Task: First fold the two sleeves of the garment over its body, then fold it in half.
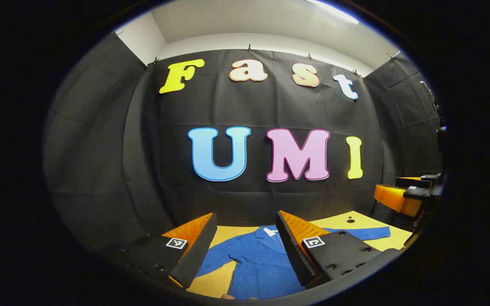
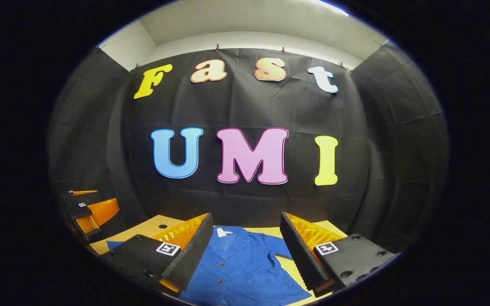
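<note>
We hold both tools raised above a yellow bench (image 1: 355,221), each one looking level toward the black cloth wall (image 1: 249,110) of the booth, and a blue button-front garment (image 1: 253,259) lies spread flat on the bench below and ahead of us. In the left gripper view, the left tool (image 1: 245,250) has its two fingers spread wide apart with nothing between them, and through that gap we see the garment's collar with a small white tag, the upper body, and one sleeve (image 1: 221,257) reaching out toward the left finger; the other sleeve (image 1: 364,233) stretches out past the right finger toward the right side of the bench. The garment lies beneath the fingers and apart from them, not touched. At the far right edge of that view we see the right tool (image 1: 411,193), hovering well apart from the garment. In the right gripper view, the right tool (image 2: 245,253) is likewise spread wide and grips nothing; the garment (image 2: 240,267) shows in its gap with the collar farthest from us, a row of dark buttons running down the front, and a short sleeve (image 2: 281,250) lying just beside the right finger. A blue sleeve tip (image 2: 115,245) peeks out left of the left finger. At the left edge of that view the left tool (image 2: 87,208) hangs above the bench's corner.
</note>
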`<state>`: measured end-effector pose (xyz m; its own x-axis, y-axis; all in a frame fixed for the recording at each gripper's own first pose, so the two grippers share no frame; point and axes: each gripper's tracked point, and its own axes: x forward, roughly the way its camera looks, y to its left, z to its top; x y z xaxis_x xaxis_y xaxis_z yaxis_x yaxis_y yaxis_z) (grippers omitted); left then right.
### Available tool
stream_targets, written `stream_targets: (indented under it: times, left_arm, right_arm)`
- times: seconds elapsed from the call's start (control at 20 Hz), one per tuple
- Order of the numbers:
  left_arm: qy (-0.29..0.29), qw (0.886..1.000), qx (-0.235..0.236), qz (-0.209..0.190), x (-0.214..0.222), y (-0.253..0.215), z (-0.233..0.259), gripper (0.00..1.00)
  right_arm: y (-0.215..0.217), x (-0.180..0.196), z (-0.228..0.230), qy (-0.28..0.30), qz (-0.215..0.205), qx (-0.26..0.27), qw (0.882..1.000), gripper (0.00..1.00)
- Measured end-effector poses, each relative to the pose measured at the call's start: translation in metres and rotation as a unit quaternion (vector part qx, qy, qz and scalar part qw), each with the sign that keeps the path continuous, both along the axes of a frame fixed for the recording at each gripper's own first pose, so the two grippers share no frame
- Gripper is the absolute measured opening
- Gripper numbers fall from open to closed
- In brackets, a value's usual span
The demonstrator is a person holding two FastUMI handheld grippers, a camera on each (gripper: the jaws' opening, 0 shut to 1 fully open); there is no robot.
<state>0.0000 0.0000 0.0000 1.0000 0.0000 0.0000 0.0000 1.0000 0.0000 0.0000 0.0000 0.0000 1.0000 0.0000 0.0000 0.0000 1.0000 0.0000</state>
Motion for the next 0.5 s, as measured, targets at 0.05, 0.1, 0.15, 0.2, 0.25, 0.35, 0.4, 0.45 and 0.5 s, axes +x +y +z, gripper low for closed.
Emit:
stream_targets:
  times: [0.05,0.1,0.15,0.2,0.25,0.35,0.4,0.45,0.5]
  left_arm:
    - [0.0,1.0,0.001,0.001,0.001,0.0,0.0,0.81]
    - [0.001,1.0,0.002,0.004,0.001,0.001,-0.001,0.81]
    - [0.003,1.0,0.006,0.009,0.003,0.003,-0.002,0.81]
    - [0.006,1.0,0.009,0.013,0.003,0.005,-0.005,0.81]
    - [0.009,1.0,0.009,0.015,0.003,0.005,-0.006,0.81]
    - [0.014,1.0,0.007,0.019,0.002,0.005,-0.009,0.81]
    - [0.014,1.0,0.005,0.023,0.002,0.008,-0.01,0.81]
    - [0.014,1.0,0.0,0.02,0.003,0.007,-0.008,0.81]
    - [0.01,1.0,-0.006,0.013,0.002,0.003,-0.007,0.81]
  right_arm:
    - [0.001,0.001,-0.001,0.002,0.001,0.003,1.0,0.96]
    - [0.001,0.002,-0.003,0.004,0.002,0.004,1.0,0.96]
    - [0.001,0.002,-0.003,0.005,0.003,0.005,1.0,0.96]
    - [0.002,0.004,-0.003,0.006,0.005,0.003,1.0,0.96]
    - [0.002,0.005,-0.004,0.005,0.006,0.001,1.0,0.96]
    - [0.001,0.007,-0.006,0.007,0.008,0.001,1.0,0.96]
    - [0.002,0.009,-0.008,0.009,0.01,0.002,1.0,0.96]
    - [0.003,0.01,-0.01,0.012,0.012,0.004,1.0,0.96]
    - [0.003,0.012,-0.012,0.014,0.013,0.006,1.0,0.96]
